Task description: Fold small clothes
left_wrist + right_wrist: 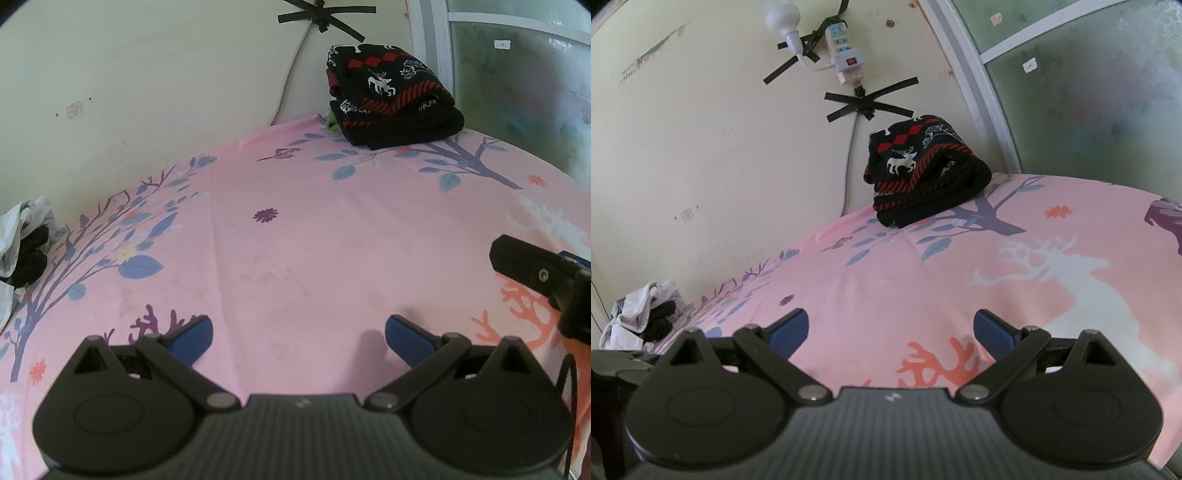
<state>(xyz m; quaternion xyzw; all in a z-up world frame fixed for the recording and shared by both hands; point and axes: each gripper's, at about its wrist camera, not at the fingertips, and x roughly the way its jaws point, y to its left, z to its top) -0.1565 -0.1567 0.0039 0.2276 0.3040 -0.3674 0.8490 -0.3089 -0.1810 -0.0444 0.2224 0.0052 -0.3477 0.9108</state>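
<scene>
A folded stack of black knit clothes (391,96) with red stripes and white deer lies at the far corner of the pink bed sheet (314,240); the right wrist view shows the same stack (919,173). A crumpled pile of white and black clothes (26,240) sits at the left edge by the wall, also seen as the pile (646,314). My left gripper (299,338) is open over bare sheet, holding nothing. My right gripper (891,330) is open too, above the sheet (886,277). Part of the right gripper's black body (535,273) shows at the left view's right edge.
A cream wall (147,92) runs along the bed's far side, with a power strip (844,51), a bulb (783,18) and a taped cable (851,147). A frosted glass door (524,92) stands behind the far right corner.
</scene>
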